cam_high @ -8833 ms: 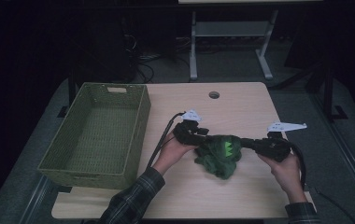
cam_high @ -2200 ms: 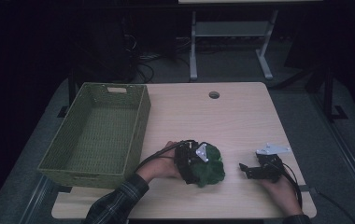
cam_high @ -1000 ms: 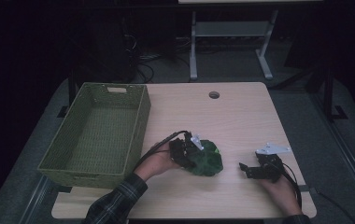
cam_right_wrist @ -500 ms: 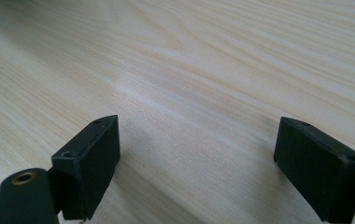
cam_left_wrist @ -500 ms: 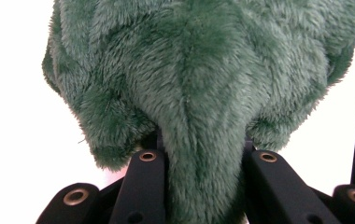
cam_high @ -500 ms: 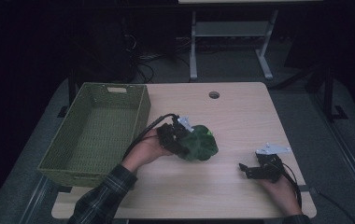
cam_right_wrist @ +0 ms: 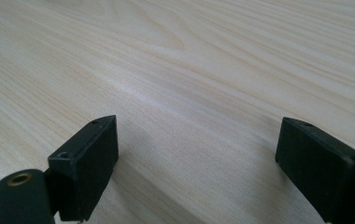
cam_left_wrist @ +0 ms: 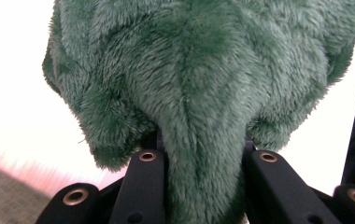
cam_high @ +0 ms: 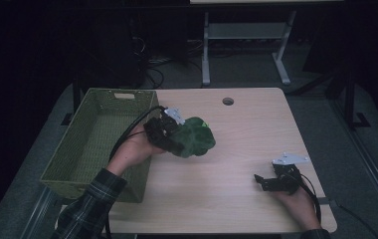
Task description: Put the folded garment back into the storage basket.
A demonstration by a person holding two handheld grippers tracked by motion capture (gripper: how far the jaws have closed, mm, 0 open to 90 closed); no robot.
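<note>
- Plush in the air: the left tongs [cam_high: 169,133] have a green fuzzy toy [cam_high: 193,138] clamped, both jaws pinching a fold of its fur, as the left gripper view [cam_left_wrist: 199,93] makes plain.
- The toy hangs clear of the table [cam_high: 236,199], just beside the near right wall of the olive woven basket [cam_high: 97,144], not yet over it.
- Over on the other side, the right tongs [cam_high: 264,180] sit low at the table's near right corner, well apart from the action; the right gripper view shows the jaws spread wide with nothing but bare wood grain between them.
- Progress check: the pickup looks done, the grip looks secure, and the carry seems to be under way.
- What is left, by the look of it: bring the toy across the basket's rim, get it above the open bin, and let go.
- The basket looks empty inside, so there is plenty of room for the drop.
- One thing to watch: the soft body bulges past the jaws and could brush the rim on the way in.
</note>
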